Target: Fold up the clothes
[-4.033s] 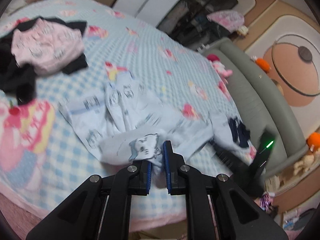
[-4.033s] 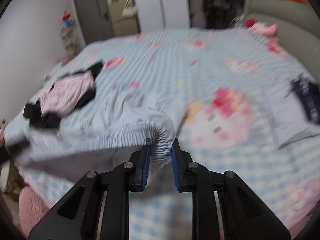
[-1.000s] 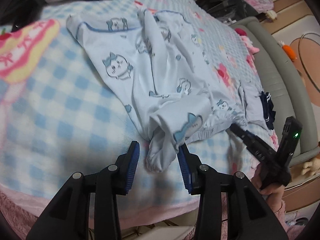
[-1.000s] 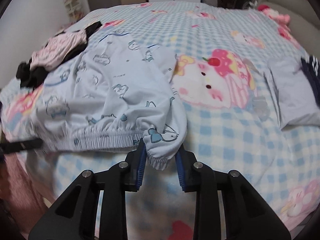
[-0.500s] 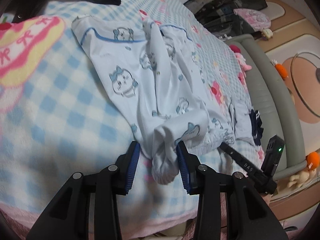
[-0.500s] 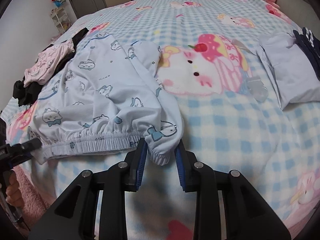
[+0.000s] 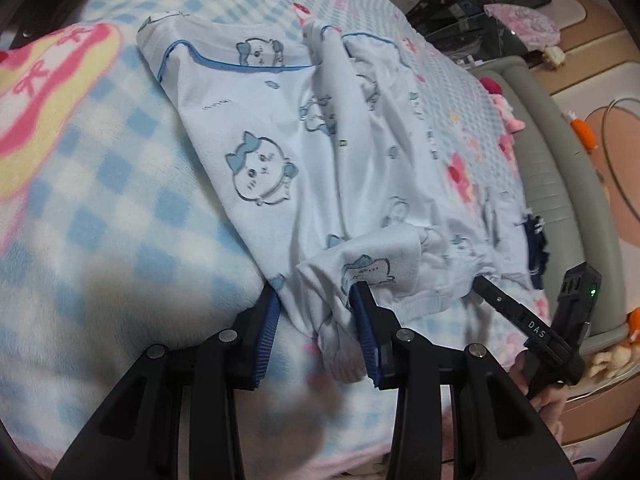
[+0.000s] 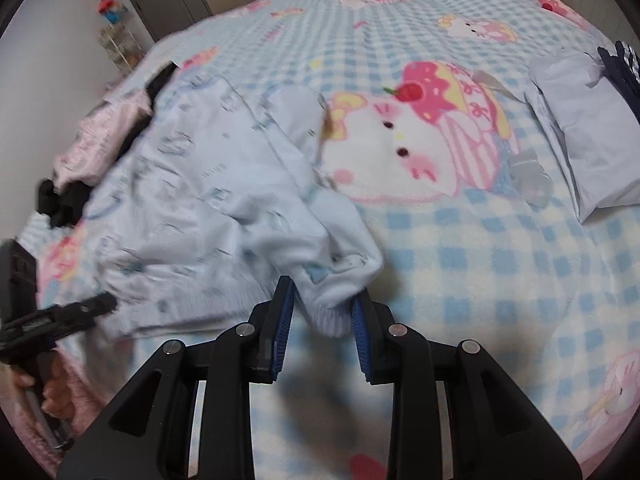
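A light blue pyjama garment (image 7: 320, 140) with a cat print and blue piping lies spread on the checked blanket (image 7: 80, 200). My left gripper (image 7: 316, 300) is open, and one bunched corner of the garment's elastic hem (image 7: 360, 272) lies loose between its blue pads. My right gripper (image 8: 322, 292) is also open, with the garment's other corner (image 8: 336, 280) resting between its fingers. The garment (image 8: 208, 184) looks blurred in the right wrist view. Each gripper shows in the other's view: the right one (image 7: 532, 332) and the left one (image 8: 60, 316), both held by hands.
A pile of pink and black clothes (image 8: 100, 136) sits past the garment on the left. A folded pale blue piece (image 8: 580, 128) with a dark navy item (image 8: 620, 64) lies at the right. The grey padded bed frame (image 7: 560, 184) borders the far side. The blanket's near edge drops off below the grippers.
Both grippers were shut on the garment's corners 4 s ago and now stand open around them. The garment came down onto the bed. The left gripper has moved closer to its corner.
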`<state>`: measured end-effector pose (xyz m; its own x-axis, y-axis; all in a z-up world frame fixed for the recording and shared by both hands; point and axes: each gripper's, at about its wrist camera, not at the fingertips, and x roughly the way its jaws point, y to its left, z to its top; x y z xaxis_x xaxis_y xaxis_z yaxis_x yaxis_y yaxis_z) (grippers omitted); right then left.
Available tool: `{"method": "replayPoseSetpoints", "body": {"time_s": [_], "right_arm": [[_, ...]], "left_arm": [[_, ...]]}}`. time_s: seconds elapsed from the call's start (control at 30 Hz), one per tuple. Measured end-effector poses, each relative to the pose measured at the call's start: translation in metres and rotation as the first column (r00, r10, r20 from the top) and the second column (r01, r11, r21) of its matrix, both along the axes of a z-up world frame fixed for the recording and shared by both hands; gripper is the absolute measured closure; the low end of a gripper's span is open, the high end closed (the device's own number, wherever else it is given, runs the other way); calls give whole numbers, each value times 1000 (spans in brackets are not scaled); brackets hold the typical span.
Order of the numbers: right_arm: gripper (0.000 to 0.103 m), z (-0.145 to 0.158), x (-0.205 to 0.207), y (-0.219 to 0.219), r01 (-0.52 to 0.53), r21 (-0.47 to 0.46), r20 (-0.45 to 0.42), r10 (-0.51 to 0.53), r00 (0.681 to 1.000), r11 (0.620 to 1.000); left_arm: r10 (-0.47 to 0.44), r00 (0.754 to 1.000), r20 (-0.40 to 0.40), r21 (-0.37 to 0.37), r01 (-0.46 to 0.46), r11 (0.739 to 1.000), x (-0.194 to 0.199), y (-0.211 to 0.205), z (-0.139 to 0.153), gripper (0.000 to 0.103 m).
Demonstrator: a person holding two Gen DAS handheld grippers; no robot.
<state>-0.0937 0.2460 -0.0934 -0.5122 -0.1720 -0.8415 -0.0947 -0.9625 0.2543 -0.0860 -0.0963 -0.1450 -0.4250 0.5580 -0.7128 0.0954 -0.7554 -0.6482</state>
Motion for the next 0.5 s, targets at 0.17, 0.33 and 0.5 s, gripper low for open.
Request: {"method": "replayPoseSetpoints", "body": {"time_s": [0.17,0.33,0.5], "right_arm": [[74,-4,-5,0,-26,-2,33,26,999,1000],[74,-17,-18,3,-18,-37,35,19,999,999],[75,-19,-37,-5,-58,9,19,58,998,998]], "left_arm": [[-24,1000,14,69,23,997,12,4,-3,64],[-17,1000,22,42,16,999,3,10,-4,66],[-9,999,30,16,9,1000,-6,16,-4,83]]}}
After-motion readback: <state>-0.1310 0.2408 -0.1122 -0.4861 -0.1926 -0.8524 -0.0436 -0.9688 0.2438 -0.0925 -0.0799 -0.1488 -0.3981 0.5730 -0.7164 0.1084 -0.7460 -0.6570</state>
